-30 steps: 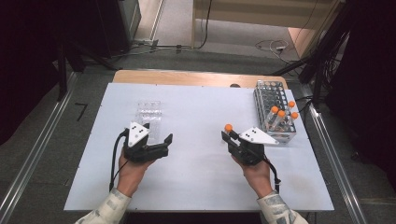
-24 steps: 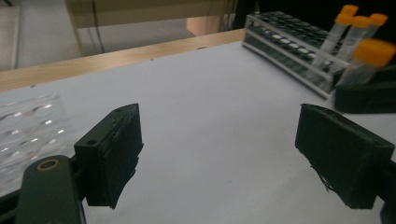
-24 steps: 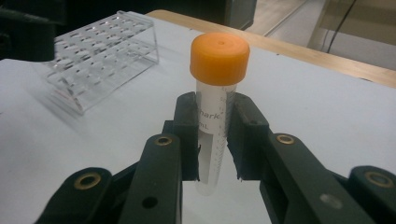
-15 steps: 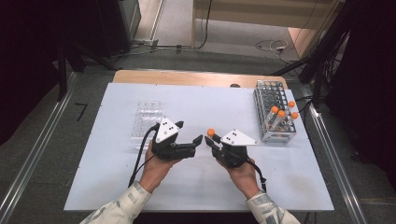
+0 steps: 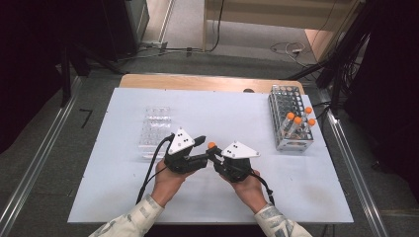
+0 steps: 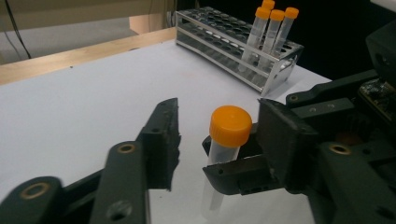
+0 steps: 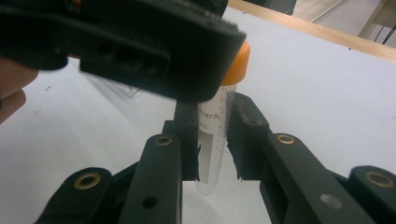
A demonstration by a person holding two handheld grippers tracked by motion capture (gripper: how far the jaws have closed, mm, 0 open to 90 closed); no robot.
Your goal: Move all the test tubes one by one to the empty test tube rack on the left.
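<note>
Both hands have swung inward since 1 second ago, when they sat well apart, and now meet at table centre. Nearest the viewer, 2 patterned sleeves enter at 6 o'clock of the high view.

Left gripper, black plastic with a grey 3-cornered plate on top, points toward 3 o'clock. Its jaws have just been closing; in the left gripper view they flank the tube's orange cap. One matte, rough-edged pad sits right beside the cap, the other stands off with a visible gap, so nothing is clamped by it.

Right gripper, of the same build, points toward 9 o'clock and is clamped on the tube. In the right gripper view its 2 blocky black pads press the clear cylinder from both sides, below the ribbed screw cap. The tube is upright, transparent plastic with printed graduation marks, its rounded bottom hanging just above the white table.

Farther off, at 10 o'clock from the grippers, a clear plastic well tray lies flat. At 2 o'clock, a shiny wire-metal rack holds 3 more orange-capped tubes, leaning slightly. A pale wooden edge borders the table's far side.
</note>
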